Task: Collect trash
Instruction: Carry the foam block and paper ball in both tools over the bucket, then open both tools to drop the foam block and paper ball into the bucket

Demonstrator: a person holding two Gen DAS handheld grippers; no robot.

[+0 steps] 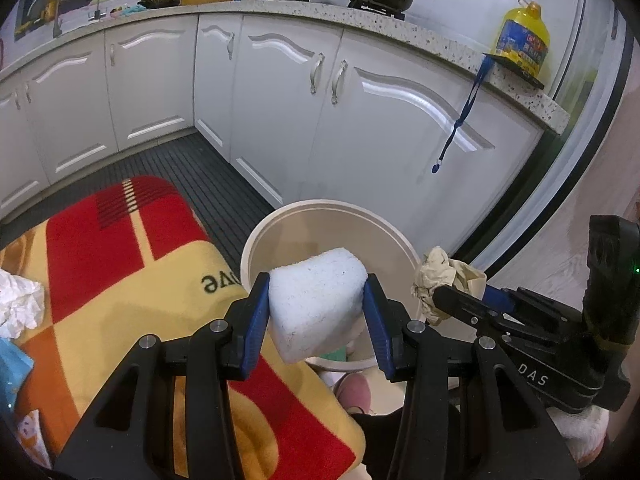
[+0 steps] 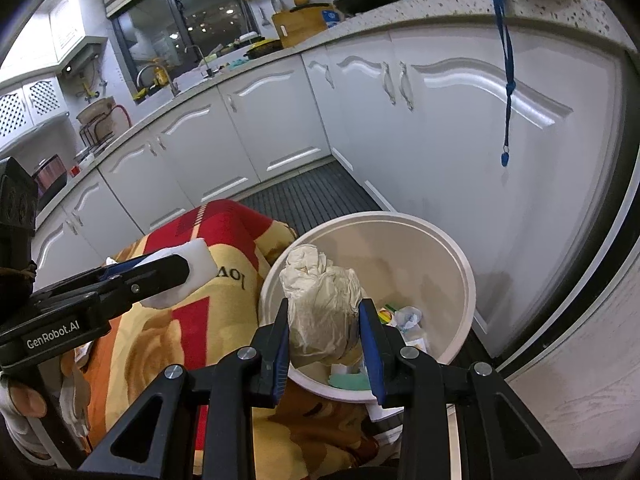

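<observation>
1. Left gripper [image 1: 317, 312] is clamped on a white sponge block [image 1: 316, 304], blue pads pressing both sides. It's a chunky wedge sticking out past the tips, and I've got it hanging over the near rim of the bin.
2. Right gripper [image 2: 324, 330] is pinched on a crumpled beige paper wad [image 2: 322, 304], jaws fairly narrow w/ the wad bulging up above the pads. It sits over the bin opening, near side.
3. From the left cam the right gripper shows at the right edge w/ that same wad just beside the bin rim. From the right cam the left one comes in from the left w/ the sponge over the blanket.
4. Trash bin [image 2: 460, 264] is a round cream bucket on the floor, already got scraps at the bottom: bits of white paper, smth green, a colourful wrapper.
5. Touching the bin's left side is a red/yellow/orange blanket [image 1: 120, 264] over smth bulky, w/ black lettering on it.
6. More trash on the blanket's far left edge in the left cam: a crumpled white tissue [image 1: 20, 304] and a blue packet below it, mostly cut off.
7. Behind it all: white kitchen cabinets [image 1: 280, 92], dark ribbed floor mat [image 1: 192, 168], a blue lanyard [image 1: 464, 112] dangling off the speckled countertop.
</observation>
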